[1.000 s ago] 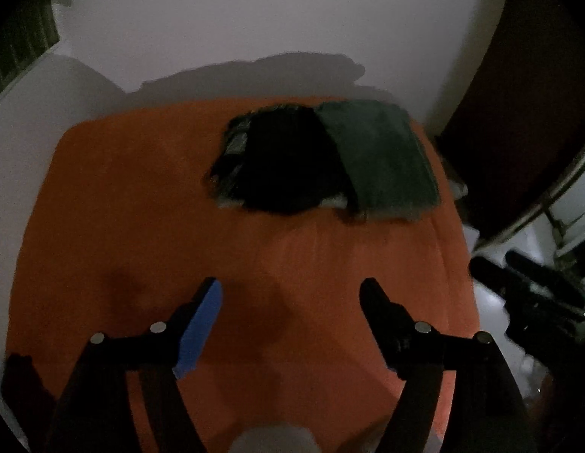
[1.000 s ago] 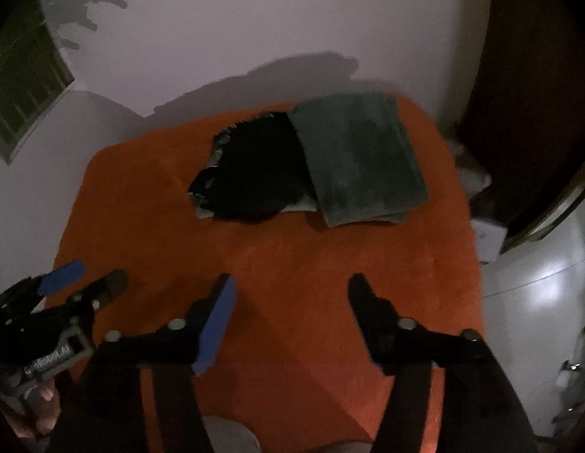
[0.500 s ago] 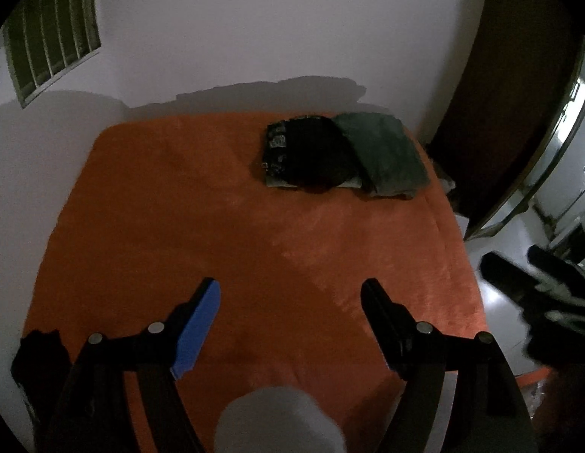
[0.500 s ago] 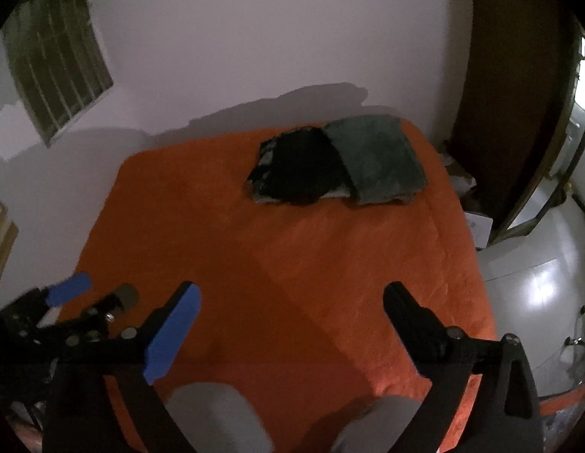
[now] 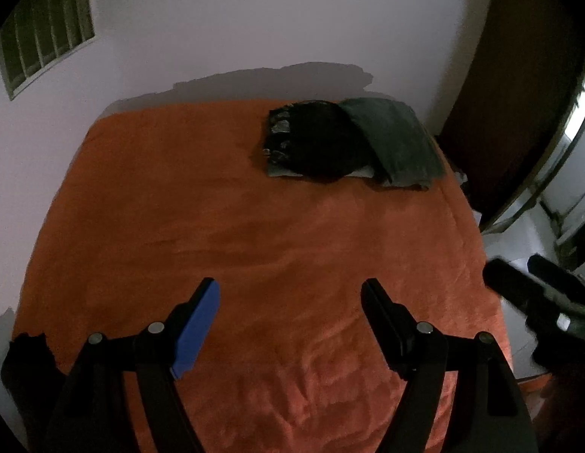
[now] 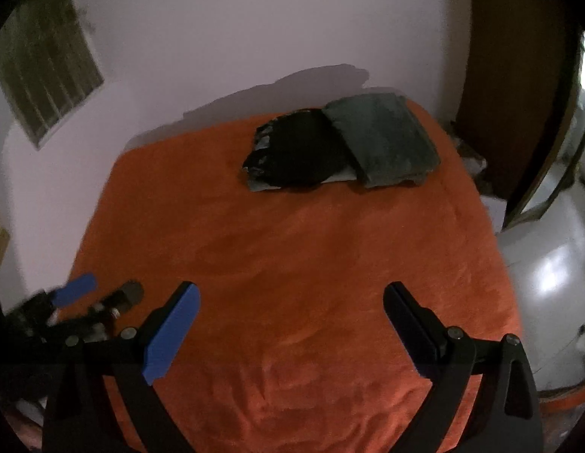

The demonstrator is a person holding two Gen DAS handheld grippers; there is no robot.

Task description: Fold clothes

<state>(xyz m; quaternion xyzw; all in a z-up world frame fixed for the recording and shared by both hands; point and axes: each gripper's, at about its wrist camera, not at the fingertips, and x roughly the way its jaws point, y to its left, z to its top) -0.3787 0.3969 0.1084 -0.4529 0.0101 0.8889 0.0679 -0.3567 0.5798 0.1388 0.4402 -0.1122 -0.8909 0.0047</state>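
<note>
Two folded garments lie side by side at the far end of an orange bed (image 5: 224,226) (image 6: 292,249): a black one (image 5: 315,143) (image 6: 296,154) on a pale layer, and a grey-green one (image 5: 396,143) (image 6: 383,136) to its right. My left gripper (image 5: 290,294) hovers open over the bed's near part, far from them, with nothing between its fingers. My right gripper (image 6: 292,298) is also open and empty, jaws wide. In the right wrist view the left gripper (image 6: 96,294) shows blurred at the lower left. The left wrist view catches the right gripper's fingers (image 5: 519,283) at its right edge.
A dark cloth (image 5: 26,358) hangs at the bed's near left corner. White walls close the far and left sides, with a louvred vent (image 5: 43,49) high on the left. A dark wooden door (image 5: 519,113) and pale tiled floor (image 6: 549,283) lie right of the bed.
Both grippers have pulled back from the folded garments, which now look smaller and farther away. The right gripper's jaws have spread wider. The left gripper's opening is unchanged.
</note>
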